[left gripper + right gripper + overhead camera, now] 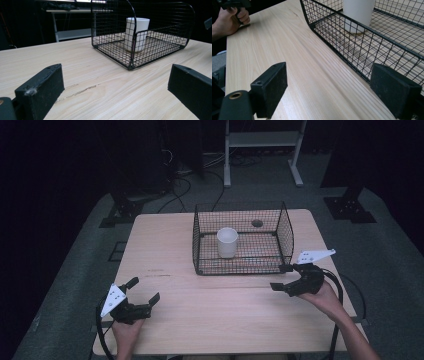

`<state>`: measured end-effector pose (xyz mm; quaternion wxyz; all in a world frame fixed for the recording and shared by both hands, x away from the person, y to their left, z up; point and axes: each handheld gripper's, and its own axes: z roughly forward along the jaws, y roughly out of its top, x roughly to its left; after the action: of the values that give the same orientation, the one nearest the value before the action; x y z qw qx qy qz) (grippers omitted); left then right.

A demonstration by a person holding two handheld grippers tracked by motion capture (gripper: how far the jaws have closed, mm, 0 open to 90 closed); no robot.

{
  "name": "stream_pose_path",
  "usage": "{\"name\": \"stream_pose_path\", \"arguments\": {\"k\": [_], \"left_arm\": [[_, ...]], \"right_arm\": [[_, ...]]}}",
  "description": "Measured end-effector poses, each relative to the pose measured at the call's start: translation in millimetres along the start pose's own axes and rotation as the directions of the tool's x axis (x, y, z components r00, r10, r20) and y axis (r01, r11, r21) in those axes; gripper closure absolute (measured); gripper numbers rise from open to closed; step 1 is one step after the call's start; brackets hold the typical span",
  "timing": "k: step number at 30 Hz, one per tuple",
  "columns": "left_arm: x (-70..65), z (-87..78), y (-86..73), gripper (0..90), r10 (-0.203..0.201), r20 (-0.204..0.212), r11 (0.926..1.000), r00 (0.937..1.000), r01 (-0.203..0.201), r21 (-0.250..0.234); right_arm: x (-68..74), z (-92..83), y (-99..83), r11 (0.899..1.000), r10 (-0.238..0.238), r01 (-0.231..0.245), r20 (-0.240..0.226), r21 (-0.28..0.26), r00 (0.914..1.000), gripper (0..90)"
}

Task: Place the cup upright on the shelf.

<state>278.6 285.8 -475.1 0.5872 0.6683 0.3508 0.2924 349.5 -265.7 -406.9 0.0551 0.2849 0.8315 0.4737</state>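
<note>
Cup (227, 242), white, smooth, cylindrical, upright in black wire-mesh basket (243, 265) on pale wood-grain table (210, 315); left gripper (145, 290) & right gripper (281, 277) both low, jaws apart, empty.

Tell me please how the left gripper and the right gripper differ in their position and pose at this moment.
The left gripper rests near the table's front left corner, far from the wire basket; the right gripper sits close to the basket's front right corner. The left gripper's jaws point right and away from the person; the right gripper's jaws point left, along the basket's front. Both are open, hold nothing, and neither touches the white cup inside the basket.
</note>
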Motion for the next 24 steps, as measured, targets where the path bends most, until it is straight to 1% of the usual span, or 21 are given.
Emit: {"name": "stream_pose_path", "arguments": {"k": [4,7,11,14,17,18,20,21,22,24], "left_arm": [[0.1,-0.1,0.1,0.0,0.0,0.0,1.0,1.0,0.0,0.002],[0.1,-0.1,0.0,0.0,0.0,0.0,1.0,1.0,0.0,0.001],[0.1,0.0,0.0,0.0,-0.001,0.0,1.0,1.0,0.001,0.002],[0.0,-0.1,0.0,0.0,0.0,-0.001,1.0,1.0,0.0,0.002],[0.1,-0.1,0.0,0.0,0.0,-0.001,1.0,1.0,0.0,0.003],[0.1,-0.1,0.0,0.0,0.0,-0.001,1.0,1.0,0.0,0.003],[0.2,-0.1,0.0,0.0,-0.001,-0.002,1.0,1.0,0.001,0.003],[0.3,0.0,0.0,0.0,0.0,-0.003,1.0,1.0,0.0,0.004],[0.3,0.0,0.0,0.0,0.0,-0.003,1.0,1.0,0.0,0.004],[0.2,0.0,-0.1,0.0,0.0,-0.004,1.0,1.0,0.0,0.005]], "right_arm": [[-0.6,-1.2,-3.8,1.0,-0.001,0.001,0.01,0.013,0.9999,13.6],[-0.9,-5.6,-7.9,1.0,0.008,-0.008,0.015,-0.006,0.9999,13.7],[0.3,-9.7,-14.0,1.0,0.015,-0.015,0.019,-0.017,0.9997,13.7],[-0.3,-11.2,-17.3,1.0,0.019,-0.019,0.023,-0.013,0.9996,13.7],[-1.6,-14.4,-21.8,0.999,0.031,-0.031,0.031,-0.021,0.999,13.7],[-1.9,-15.7,-24.2,0.999,0.034,-0.033,0.034,-0.029,0.9988,13.7],[-2.4,-16.4,-28.0,0.999,0.041,-0.04,0.039,-0.026,0.9984,13.7],[-2.7,-17.7,-32.9,0.998,0.052,-0.051,0.041,-0.033,0.9978,13.7],[-2.7,-17.7,-32.9,0.998,0.052,-0.051,0.041,-0.033,0.9978,13.7],[-2.5,-19.9,-38.7,0.998,0.056,-0.055,0.053,-0.036,0.997,13.7]]}}
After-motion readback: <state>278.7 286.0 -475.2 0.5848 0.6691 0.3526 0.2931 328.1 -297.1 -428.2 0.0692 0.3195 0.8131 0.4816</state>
